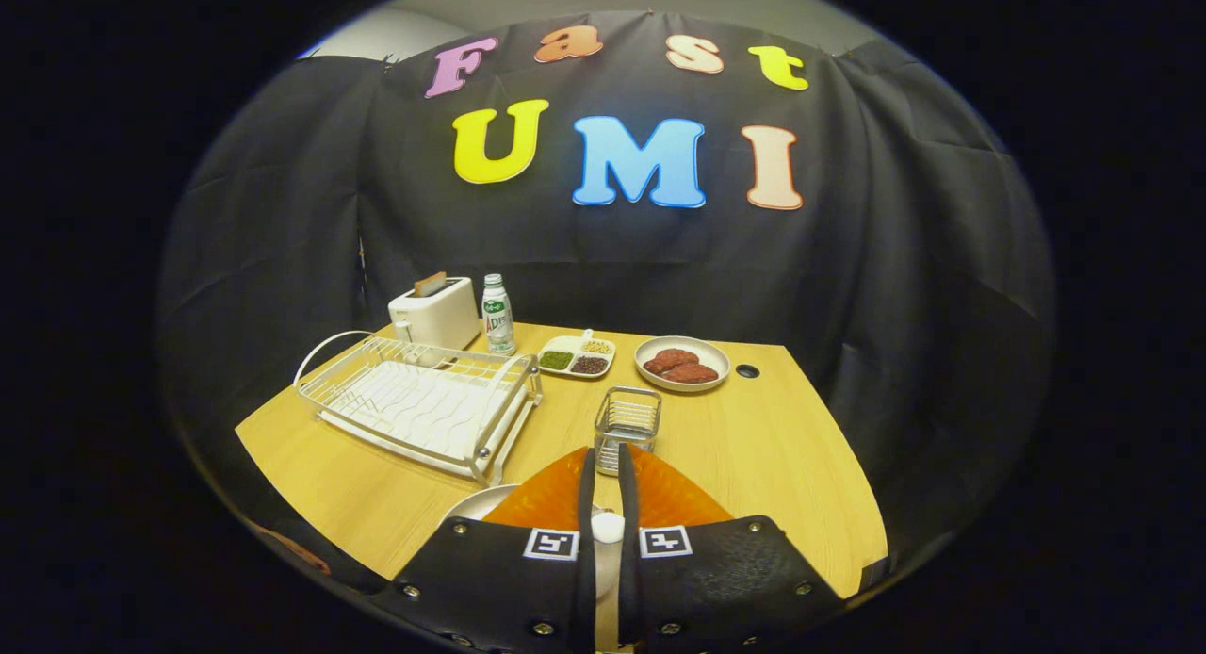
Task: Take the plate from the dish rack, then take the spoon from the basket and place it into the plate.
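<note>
My gripper [606,454] hovers over the near part of the wooden table [754,465], its orange fingers [551,498] drawn close together. A white spoon [608,527] is pinched in the narrow gap between them, and only a small rounded part of it shows. The small wire basket [628,416] stands just ahead of the fingertips. A white plate [478,503] lies on the table under the left finger, mostly hidden by it. The white wire dish rack [424,404] sits ahead to the left with nothing in it.
Beyond the rack stand a white toaster [435,313] and a small bottle [497,315]. A divided dish of beans [576,356] and a plate with meat patties [682,363] sit beyond the basket. A cable hole [747,371] is right of that plate.
</note>
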### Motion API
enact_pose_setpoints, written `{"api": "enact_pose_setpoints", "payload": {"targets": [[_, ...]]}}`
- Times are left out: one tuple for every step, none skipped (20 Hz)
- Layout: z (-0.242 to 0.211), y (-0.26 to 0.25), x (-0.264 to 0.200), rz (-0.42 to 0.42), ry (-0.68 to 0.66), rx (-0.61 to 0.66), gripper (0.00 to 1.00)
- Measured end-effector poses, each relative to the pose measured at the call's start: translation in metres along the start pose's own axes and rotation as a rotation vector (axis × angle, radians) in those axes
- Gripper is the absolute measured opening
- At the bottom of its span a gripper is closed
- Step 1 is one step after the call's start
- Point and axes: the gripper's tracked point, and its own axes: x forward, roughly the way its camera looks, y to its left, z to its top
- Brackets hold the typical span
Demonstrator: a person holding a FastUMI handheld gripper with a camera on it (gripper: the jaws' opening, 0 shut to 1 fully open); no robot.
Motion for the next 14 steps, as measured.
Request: {"api": "enact_pose_setpoints", "payload": {"targets": [[-0.001,0.008,0.003,0.019,0.011,-0.010,0.09],[-0.003,0.015,0.007,0.035,0.022,-0.019,0.09],[-0.005,0.022,0.011,0.048,0.035,-0.028,0.09],[-0.007,0.028,0.016,0.057,0.050,-0.038,0.09],[-0.010,0.033,0.020,0.061,0.068,-0.050,0.09],[-0.013,0.037,0.025,0.061,0.087,-0.067,0.09],[-0.017,0.039,0.029,0.051,0.114,-0.092,0.09],[-0.020,0.042,0.033,0.049,0.133,-0.109,0.09],[-0.020,0.049,0.036,0.065,0.144,-0.112,0.09],[-0.020,0.057,0.039,0.080,0.149,-0.109,0.09],[-0.020,0.062,0.042,0.091,0.155,-0.108,0.09],[-0.022,0.066,0.045,0.099,0.163,-0.111,0.09],[-0.023,0.068,0.038,0.108,0.171,-0.113,0.09],[-0.024,0.073,0.041,0.114,0.179,-0.115,0.09]]}}
